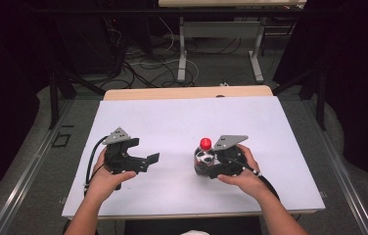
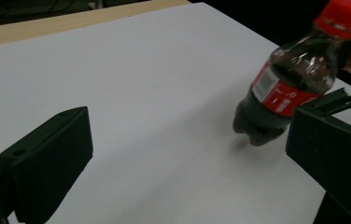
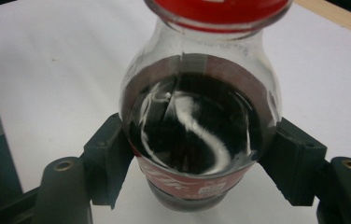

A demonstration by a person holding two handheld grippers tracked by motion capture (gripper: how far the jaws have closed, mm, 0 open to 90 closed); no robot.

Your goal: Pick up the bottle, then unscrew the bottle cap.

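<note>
A white rectangular sheet [image 1: 182,122] covers a pale wooden table [image 1: 187,92], and behind the table the floor is dark, with many loose cables [image 1: 148,68] and the grey metal legs of another desk [image 1: 182,49].

On the right part of the sheet there is a small clear plastic bottle with a red screw cap and a red label [image 1: 203,157]. The right gripper [image 1: 211,164] holds this bottle. In the right gripper view its two black jaws press on the two sides of the bottle [image 3: 197,130], at the height of the label, so this claw is closed on the bottle. The bottle contains a dark, almost black drink. The liquid fills the lower body up to about the shoulder, and the narrow part under the cap looks clear. Light streaks show on the surface of the liquid. In the left gripper view the bottle [image 2: 288,88] is tilted, with the cap towards the upper right, and its base is just above the sheet; I cannot tell if it touches the sheet.

The left gripper [image 1: 145,154] is on the left part of the sheet, well apart from the bottle. Its black jaws stand wide from each other and nothing is between them, so this claw is open.

The cap is on the bottle.
</note>
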